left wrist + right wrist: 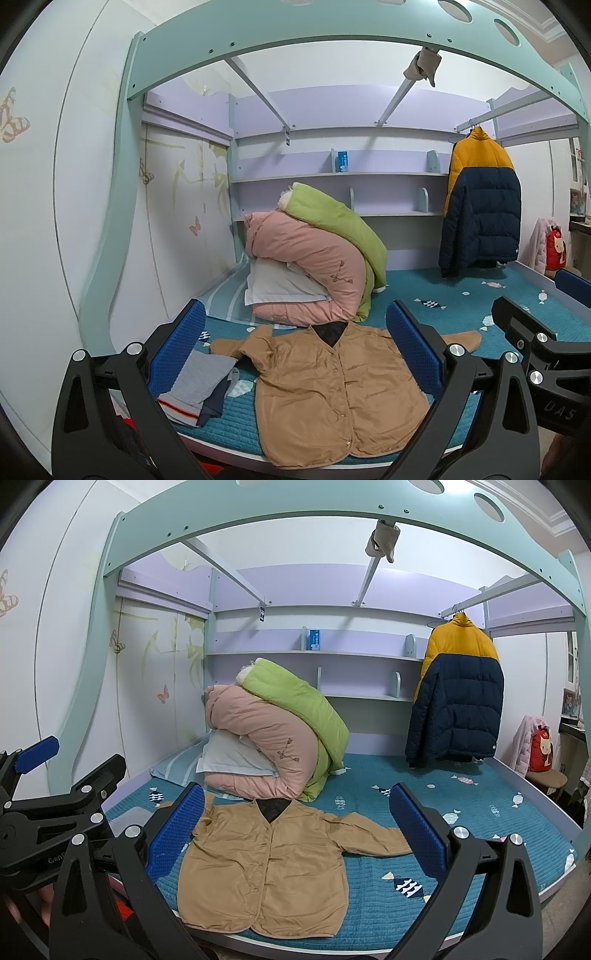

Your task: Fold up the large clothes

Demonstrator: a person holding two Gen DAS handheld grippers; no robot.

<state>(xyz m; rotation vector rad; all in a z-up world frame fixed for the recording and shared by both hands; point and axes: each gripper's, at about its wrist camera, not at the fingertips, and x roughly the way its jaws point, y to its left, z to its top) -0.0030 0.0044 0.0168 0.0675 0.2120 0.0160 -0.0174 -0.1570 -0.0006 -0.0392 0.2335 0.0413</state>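
Left wall white with butterfly decals. Bunk frame arches over the bed, which carries a teal quilted cover with fish and candy prints.

Left gripper: fingers spread wide, nothing between them, held off the near bed edge and touching no cloth. In the right view it shows at far left as a black body with one blue pad.

Near left of the bed: small stack of folded clothes, grey on top, navy under, just beside the jacket's left sleeve.

Jacket, tan, lies flat and face up near the front edge of the bed, buttoned, dark lining at the V-neck, collar toward the back. Left sleeve bent in close to the body, right sleeve stretched out to the right. Not folded yet.

Behind it, close to the collar: rolled pink duvet with a green duvet leaning on top and a white pillow tucked against the left side.

Right gripper: fingers wide apart, empty, framing the jacket from the near side, no contact.

Back wall: lilac shelves with a small blue box. Right: yellow-and-navy puffer hangs from a rail, hem just above the bed. Far right: pink coat and red bag on a stool.
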